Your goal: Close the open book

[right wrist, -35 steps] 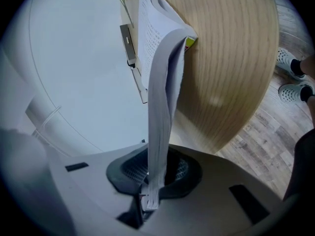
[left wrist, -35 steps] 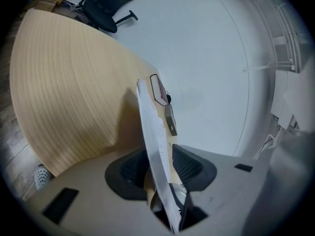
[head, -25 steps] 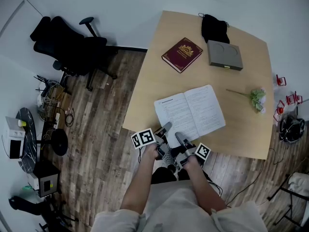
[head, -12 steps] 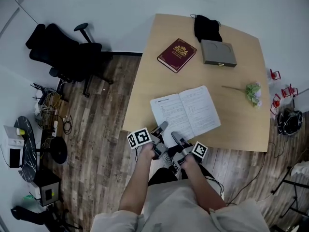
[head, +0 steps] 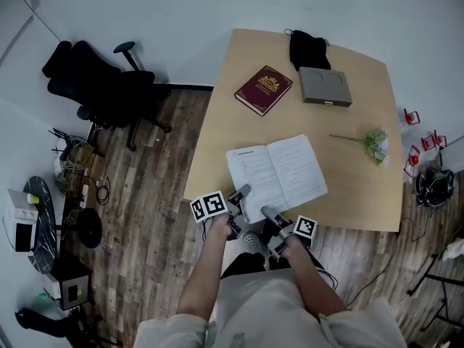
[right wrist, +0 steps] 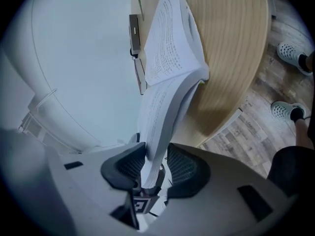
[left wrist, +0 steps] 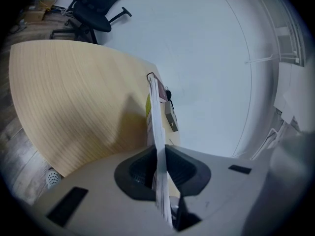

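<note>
My left gripper has just been closing and pinches a thin sheaf of the open book, which lies just ahead of both tools. My right gripper has just been opening, with pages loose between its jaws. The paper looks light and floppy, so I'd grip the near edge.

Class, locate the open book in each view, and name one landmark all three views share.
Head view: book lies open at centre, near the table's front edge.
Left gripper view: book edge-on, lower centre.
Right gripper view: book top centre, pages curving down.
Shared landmark: the table.
</note>
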`<state>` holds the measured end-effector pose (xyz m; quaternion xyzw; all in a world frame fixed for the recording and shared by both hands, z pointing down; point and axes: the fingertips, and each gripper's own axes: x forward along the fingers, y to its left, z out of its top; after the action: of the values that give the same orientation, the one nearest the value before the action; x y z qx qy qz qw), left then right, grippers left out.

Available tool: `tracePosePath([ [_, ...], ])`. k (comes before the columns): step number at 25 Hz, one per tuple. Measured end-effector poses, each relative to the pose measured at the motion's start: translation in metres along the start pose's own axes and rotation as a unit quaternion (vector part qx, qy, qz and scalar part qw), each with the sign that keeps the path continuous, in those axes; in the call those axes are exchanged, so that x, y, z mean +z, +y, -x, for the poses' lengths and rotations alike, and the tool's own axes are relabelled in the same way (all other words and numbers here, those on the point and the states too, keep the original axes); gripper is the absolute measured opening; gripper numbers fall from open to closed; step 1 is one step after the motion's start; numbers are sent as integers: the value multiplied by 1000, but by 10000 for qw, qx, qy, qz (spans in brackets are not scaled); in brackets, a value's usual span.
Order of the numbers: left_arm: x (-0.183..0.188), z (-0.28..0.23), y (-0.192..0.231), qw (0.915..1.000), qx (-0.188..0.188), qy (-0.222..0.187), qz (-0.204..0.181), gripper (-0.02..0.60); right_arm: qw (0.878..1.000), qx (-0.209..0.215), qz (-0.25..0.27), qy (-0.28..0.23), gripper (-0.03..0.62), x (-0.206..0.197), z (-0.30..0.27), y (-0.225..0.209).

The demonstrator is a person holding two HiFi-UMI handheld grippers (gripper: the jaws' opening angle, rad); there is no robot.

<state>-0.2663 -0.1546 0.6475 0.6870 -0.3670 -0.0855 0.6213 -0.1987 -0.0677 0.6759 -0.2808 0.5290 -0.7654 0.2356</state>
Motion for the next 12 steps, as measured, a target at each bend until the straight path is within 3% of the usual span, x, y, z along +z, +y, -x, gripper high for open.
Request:
tracePosePath([
  [7, 7, -7, -9, 9994, 258, -151, -174, 57, 9973, -434, 188, 563, 149, 19, 29, -9],
  [10, 7, -7, -9, 9988, 371, -305, -133, 57, 9892, -714, 751, 1033, 143, 21, 44, -8],
  [12, 6, -6, -12, 9982, 439, -379, -137, 55, 9764, -951, 1411, 1334, 143, 28, 56, -4],
])
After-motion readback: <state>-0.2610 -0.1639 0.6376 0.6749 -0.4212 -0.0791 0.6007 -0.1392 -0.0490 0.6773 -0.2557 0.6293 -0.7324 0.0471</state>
